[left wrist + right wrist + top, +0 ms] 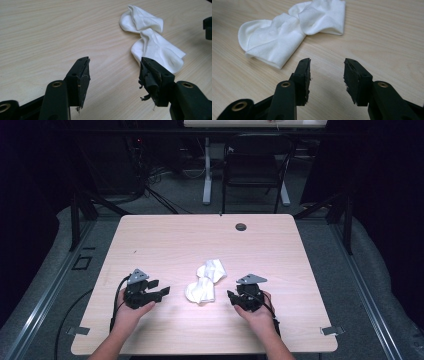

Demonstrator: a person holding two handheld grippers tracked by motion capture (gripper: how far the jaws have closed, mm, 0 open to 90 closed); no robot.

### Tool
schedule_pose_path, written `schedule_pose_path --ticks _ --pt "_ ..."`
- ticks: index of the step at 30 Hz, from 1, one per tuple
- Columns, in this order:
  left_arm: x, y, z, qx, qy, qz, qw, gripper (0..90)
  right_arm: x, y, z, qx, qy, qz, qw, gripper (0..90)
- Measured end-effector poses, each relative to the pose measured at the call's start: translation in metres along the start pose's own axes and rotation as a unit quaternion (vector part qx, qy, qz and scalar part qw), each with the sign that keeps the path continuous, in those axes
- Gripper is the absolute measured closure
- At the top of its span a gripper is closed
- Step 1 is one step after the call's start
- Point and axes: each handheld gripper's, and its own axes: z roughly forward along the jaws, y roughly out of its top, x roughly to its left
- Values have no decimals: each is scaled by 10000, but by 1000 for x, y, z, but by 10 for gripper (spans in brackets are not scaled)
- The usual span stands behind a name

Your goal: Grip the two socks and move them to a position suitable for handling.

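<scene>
Two crumpled white socks (pixel 206 281) lie overlapping in the middle of the wooden table (pixel 165 240). A hand holds my left gripper (pixel 161 292) just left of them, jaws open and empty, pointing right toward them. The left gripper view has the socks (pixel 152 42) past my open left gripper (pixel 115 61), just beyond its right jaw. My right gripper (pixel 231 296) rests to the right of the socks in the other hand, open and empty. Seen from the right gripper view, the socks (pixel 287 35) lie ahead and to the left of my open right gripper (pixel 327 61).
A round cable hole (pixel 241 226) sits near the table's far edge. Beyond the table stand a black chair (pixel 255 165) and a white desk leg (pixel 206 175). Part of the right gripper (pixel 207 26) shows at the right edge of the left gripper view.
</scene>
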Motion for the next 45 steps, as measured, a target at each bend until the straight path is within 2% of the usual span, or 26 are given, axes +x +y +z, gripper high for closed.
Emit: schedule_pose_path --ticks 2,5,6,8,12,17,20,23,28,32,36,41,45 --pt "4 1 -3 -63 -11 -88 9999 437 -2 -1 1 75 -88 -84 9999 571" --pt "7 1 -5 -194 -177 -330 9991 453 -2 -2 2 84 -63 -162 9998 574" --pt "7 1 -7 -175 -199 -338 9991 453 -2 -1 1 112 -47 -159 9998 576" --pt "7 0 -7 -149 -182 -269 9994 453 0 -1 -1 47 -23 -87 9999 585" --pt "3 -1 -5 -95 -6 -72 9999 462 5 5 -2 -11 42 -51 10000 592" --pt "-5 -1 -7 -45 -54 127 9999 481 13 19 -6 -116 195 96 9997 651" --pt "-7 0 -9 -77 -118 188 9997 498 19 29 -3 66 289 -10 9996 675" --pt "-9 -1 -7 -45 -102 173 9998 511 28 39 5 98 431 -108 9990 694" --pt "-13 -3 -2 134 -114 280 9995 537 45 47 28 289 538 -310 9976 742" --pt "-15 -3 -3 177 -138 367 9991 545 53 47 43 358 422 -436 9975 764" --pt "-14 -3 -4 99 -124 298 9994 545 56 46 53 456 369 -465 9972 763" --pt "-15 -4 -4 70 -96 267 9996 545 57 45 58 485 401 -427 9971 748" --pt "-16 -4 -4 65 -96 327 9994 543 60 43 61 575 393 -534 9961 739"
